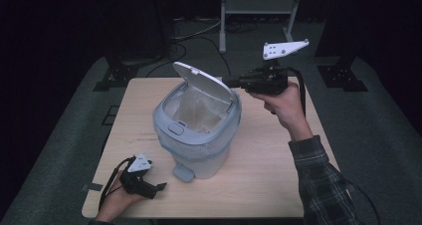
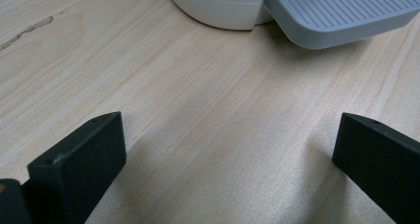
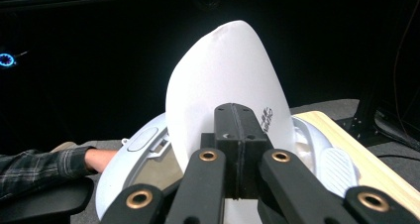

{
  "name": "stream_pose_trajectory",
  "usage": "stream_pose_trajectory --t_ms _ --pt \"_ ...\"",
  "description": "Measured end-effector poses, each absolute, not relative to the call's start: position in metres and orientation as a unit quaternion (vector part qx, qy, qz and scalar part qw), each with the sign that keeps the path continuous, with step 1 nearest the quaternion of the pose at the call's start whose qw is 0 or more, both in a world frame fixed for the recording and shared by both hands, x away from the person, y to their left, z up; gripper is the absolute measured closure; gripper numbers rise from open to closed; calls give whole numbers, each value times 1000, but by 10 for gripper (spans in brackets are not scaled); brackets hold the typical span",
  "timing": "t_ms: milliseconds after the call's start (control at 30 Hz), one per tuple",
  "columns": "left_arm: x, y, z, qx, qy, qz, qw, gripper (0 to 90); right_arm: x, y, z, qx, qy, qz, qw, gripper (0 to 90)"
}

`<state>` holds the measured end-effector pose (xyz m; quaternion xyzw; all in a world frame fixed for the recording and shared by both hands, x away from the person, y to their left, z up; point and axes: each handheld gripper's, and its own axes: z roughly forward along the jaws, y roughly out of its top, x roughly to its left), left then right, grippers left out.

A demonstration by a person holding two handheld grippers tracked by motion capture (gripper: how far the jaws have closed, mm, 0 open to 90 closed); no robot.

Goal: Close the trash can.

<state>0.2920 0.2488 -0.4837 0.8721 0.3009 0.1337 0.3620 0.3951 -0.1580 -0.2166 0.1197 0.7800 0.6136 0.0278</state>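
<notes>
A pale grey plastic pedal bin (image 1: 196, 130) with a clear liner stands near the middle of the light wooden desk (image 1: 259, 170), its white hinged lid (image 1: 201, 78) tipped up and back toward the far edge. Bare desk surface lies open on the near right and along the left side of the bin, while the near left corner is taken by the left hand-held gripper (image 1: 158, 187), which rests low on the wood close to the front edge, just in front of the bin's grey ribbed foot pedal (image 1: 182, 173). In the left gripper view its two black jaws stand wide apart over bare wood, with the pedal (image 2: 341, 11) and the bin's rounded base (image 2: 218, 6) just ahead and nothing between them. The right hand-held gripper (image 1: 230, 81), held up off the desk by the person's right hand (image 1: 281, 103), reaches in from the right to the lid's edge. The right gripper view shows what the high view cannot: the jaws pressed together at the lid (image 3: 228, 85), though whether they pinch its rim or only touch it cannot be told.
</notes>
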Motion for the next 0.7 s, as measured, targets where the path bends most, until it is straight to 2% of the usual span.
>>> stream_pose_trajectory --t_ms 700 --pt "292 249 -484 872 300 134 362 0 387 -121 -219 88 796 599 6 900"
